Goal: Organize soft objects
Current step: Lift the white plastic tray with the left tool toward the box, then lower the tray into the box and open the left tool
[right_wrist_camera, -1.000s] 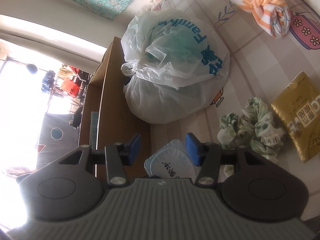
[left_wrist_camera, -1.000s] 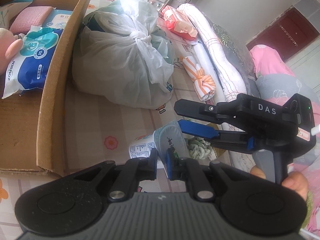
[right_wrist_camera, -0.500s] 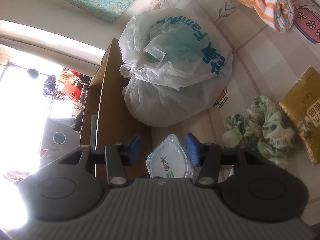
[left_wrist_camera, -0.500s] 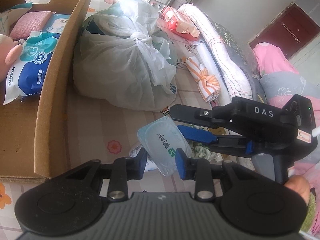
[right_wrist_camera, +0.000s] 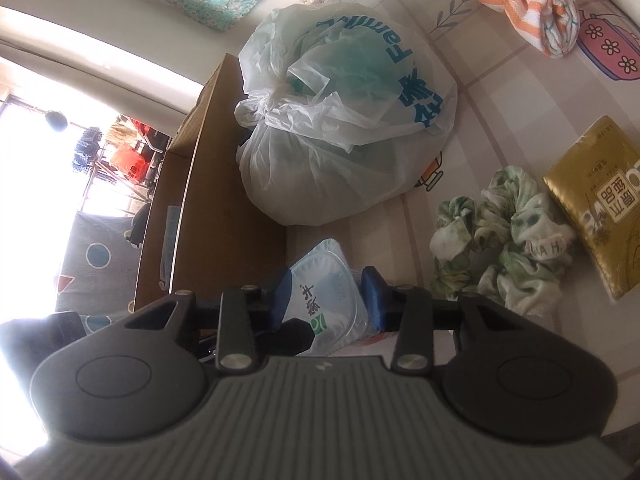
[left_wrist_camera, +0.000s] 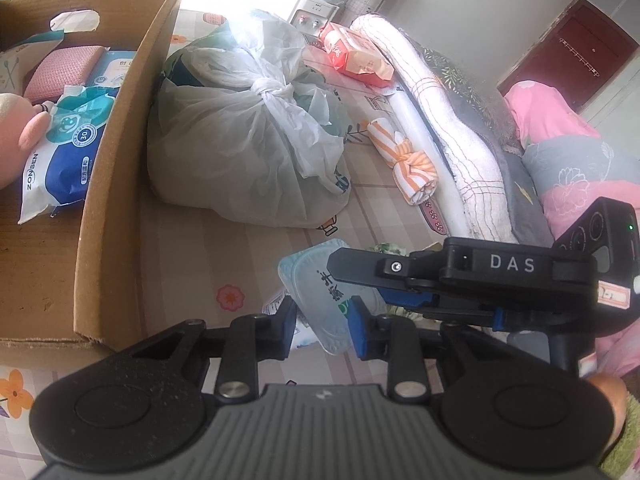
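A pale blue soft pack with Chinese print [left_wrist_camera: 320, 304] stands between the fingers of both grippers, just right of the cardboard box [left_wrist_camera: 108, 208]. It also shows in the right wrist view [right_wrist_camera: 326, 300]. My left gripper [left_wrist_camera: 322, 326] is open around its lower end. My right gripper [right_wrist_camera: 330, 294] has its blue pads against the pack's two sides and holds it; it shows from the side in the left wrist view [left_wrist_camera: 372, 280]. The box holds a blue wipes pack [left_wrist_camera: 64, 160], a pink sponge [left_wrist_camera: 60, 72] and a plush toy [left_wrist_camera: 16, 136].
A knotted white plastic bag [left_wrist_camera: 248, 148] lies against the box. An orange striped rolled towel [left_wrist_camera: 404, 160], a green-white scrunchie [right_wrist_camera: 504, 248], a gold tissue pack [right_wrist_camera: 600, 200] and a red pack [left_wrist_camera: 352, 56] lie on the patterned mat. Rolled bedding [left_wrist_camera: 452, 132] runs along the right.
My left gripper has opened from nearly shut. The blue pack has been lifted and turned upright. My right gripper has narrowed onto it.
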Tool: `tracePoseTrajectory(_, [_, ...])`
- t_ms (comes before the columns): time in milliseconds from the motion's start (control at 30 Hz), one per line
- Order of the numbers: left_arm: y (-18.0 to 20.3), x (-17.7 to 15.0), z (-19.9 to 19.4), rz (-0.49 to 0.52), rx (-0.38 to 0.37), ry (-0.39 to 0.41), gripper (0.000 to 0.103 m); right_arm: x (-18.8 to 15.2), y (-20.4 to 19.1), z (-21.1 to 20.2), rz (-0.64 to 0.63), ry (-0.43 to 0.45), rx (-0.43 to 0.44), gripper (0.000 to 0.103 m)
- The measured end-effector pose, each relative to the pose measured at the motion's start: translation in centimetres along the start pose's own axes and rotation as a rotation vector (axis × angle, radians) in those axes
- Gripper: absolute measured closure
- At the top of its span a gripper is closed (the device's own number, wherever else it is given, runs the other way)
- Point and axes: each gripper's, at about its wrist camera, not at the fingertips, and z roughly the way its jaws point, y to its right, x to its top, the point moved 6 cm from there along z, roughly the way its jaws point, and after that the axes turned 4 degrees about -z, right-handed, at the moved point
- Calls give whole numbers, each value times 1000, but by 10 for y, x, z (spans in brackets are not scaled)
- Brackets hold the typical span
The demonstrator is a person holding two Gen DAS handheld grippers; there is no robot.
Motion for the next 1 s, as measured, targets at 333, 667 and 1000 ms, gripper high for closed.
tracePoseTrajectory(333, [21, 19, -42, 64, -18, 143, 75, 14, -33, -28, -69, 75, 37, 65])
tracePoseTrajectory(667, [9, 54, -108, 61, 25, 341, 75, 45, -111, -31, -209, 117, 111, 65])
tracePoseTrajectory(1000, [-58, 70, -168, -82, 141, 442, 74, 50, -210, 25, -371, 22, 201, 63])
